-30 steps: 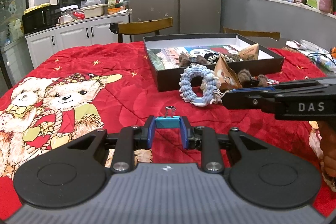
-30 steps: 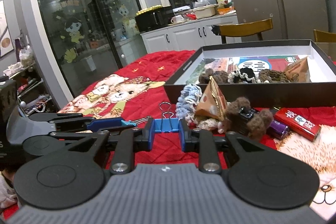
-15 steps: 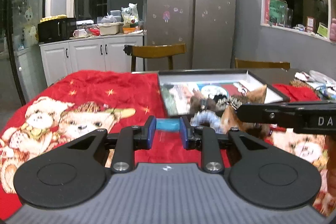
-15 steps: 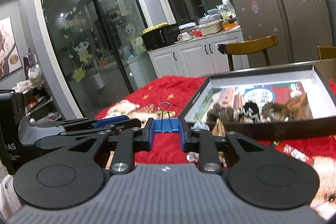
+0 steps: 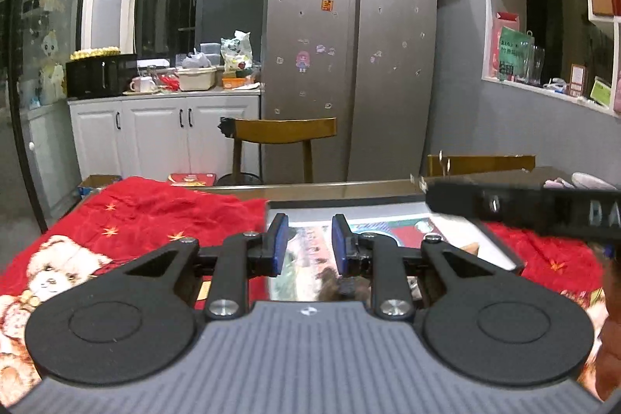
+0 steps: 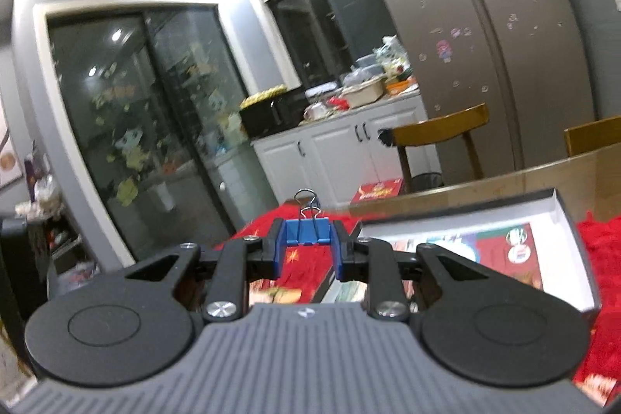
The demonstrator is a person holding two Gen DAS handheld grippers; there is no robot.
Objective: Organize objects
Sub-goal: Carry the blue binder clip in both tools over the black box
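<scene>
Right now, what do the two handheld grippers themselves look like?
Both match: the left gripper and right gripper have a ribbed grey body, black linkage arms with round discs and silver screws, and blue pads on black fingers. White letters mark the right gripper's side where the left camera sees it.

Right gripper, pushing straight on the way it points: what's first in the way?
Likely nothing close: the right gripper, shut on the binder clip, aims over the far edge of the red blanket toward the white cabinets. The box lies off right. Depth unclear.

Wooden table (image 5: 349, 188), red bear-print blanket (image 5: 155, 216) on it, open box (image 6: 559, 216)
</scene>
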